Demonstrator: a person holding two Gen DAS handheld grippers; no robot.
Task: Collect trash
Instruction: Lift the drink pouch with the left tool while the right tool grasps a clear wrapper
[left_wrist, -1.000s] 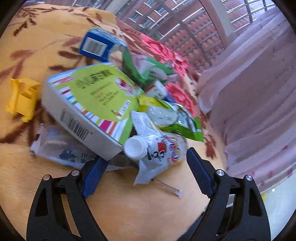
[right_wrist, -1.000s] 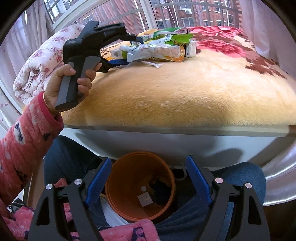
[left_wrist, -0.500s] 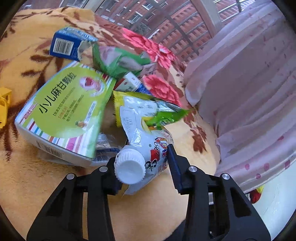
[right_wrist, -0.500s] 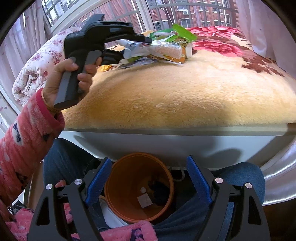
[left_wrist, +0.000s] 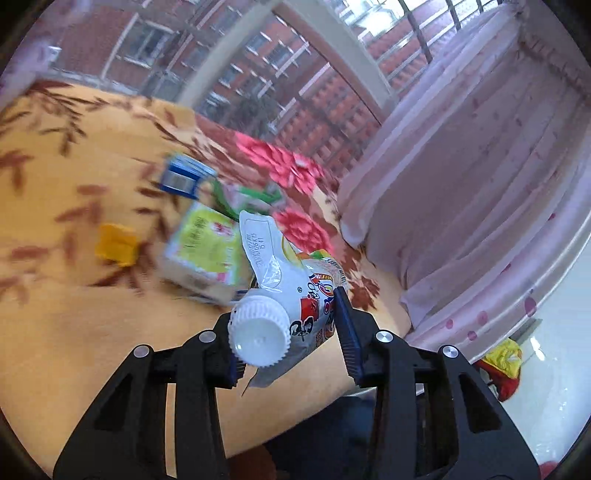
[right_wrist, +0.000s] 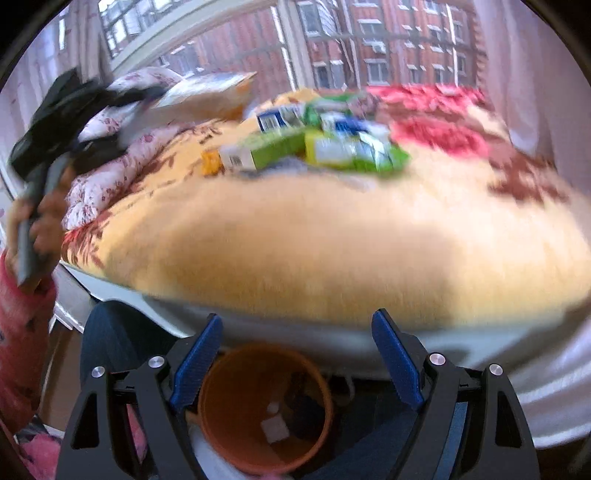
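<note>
Between the left gripper's (left_wrist: 288, 341) jaws sits a white pouch (left_wrist: 295, 288), clamped, cap toward the camera; the right gripper (right_wrist: 297, 360) hangs open above an orange bin (right_wrist: 221, 428).

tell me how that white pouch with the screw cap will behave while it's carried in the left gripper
The pouch looks crumpled and mostly empty, so probably light and floppy. Its glossy film may slip in the left gripper. The rigid cap probably weighs down that end.
</note>
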